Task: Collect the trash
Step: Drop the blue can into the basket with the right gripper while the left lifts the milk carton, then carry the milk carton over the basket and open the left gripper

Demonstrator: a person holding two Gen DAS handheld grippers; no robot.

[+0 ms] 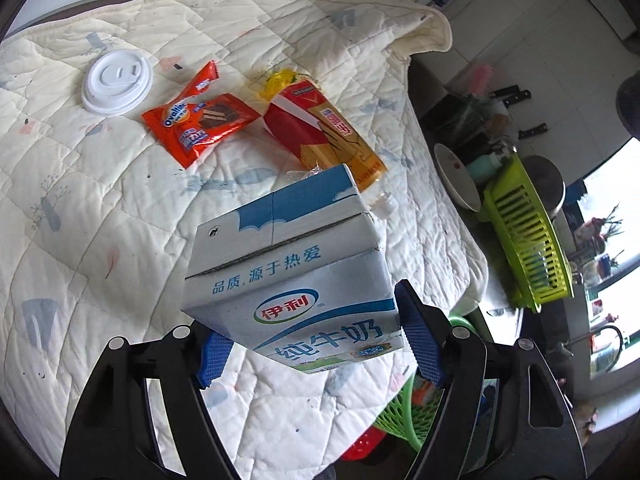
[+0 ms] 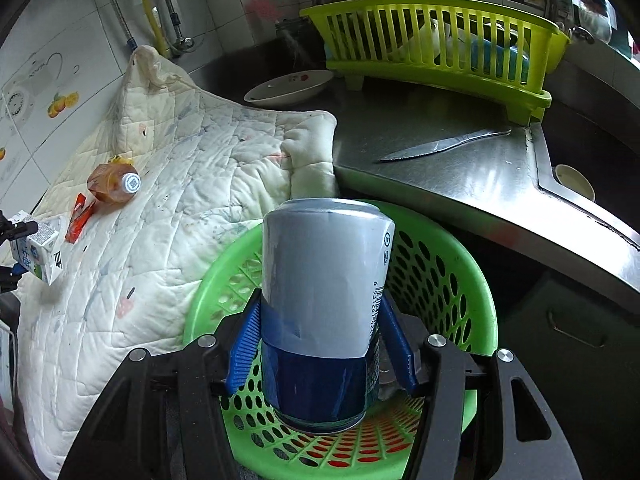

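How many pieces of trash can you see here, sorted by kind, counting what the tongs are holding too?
Milk cartons: 1, the milk carton in the left tongs
Drink cans: 1, the can in the right tongs
Snack wrappers: 2, the orange wrapper and the red and yellow wrapper
Cup lids: 1, the white lid
Bottles: 1, the plastic bottle
Total: 6

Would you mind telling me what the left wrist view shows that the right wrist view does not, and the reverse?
Only the left wrist view: the white cup lid, the orange Ovaltine wrapper and the left gripper holding the milk carton. Only the right wrist view: the right gripper clamped on the can over the green basket, the knife and the sink. Both: the quilt, the milk carton, the yellow-green dish rack, the white bowl.
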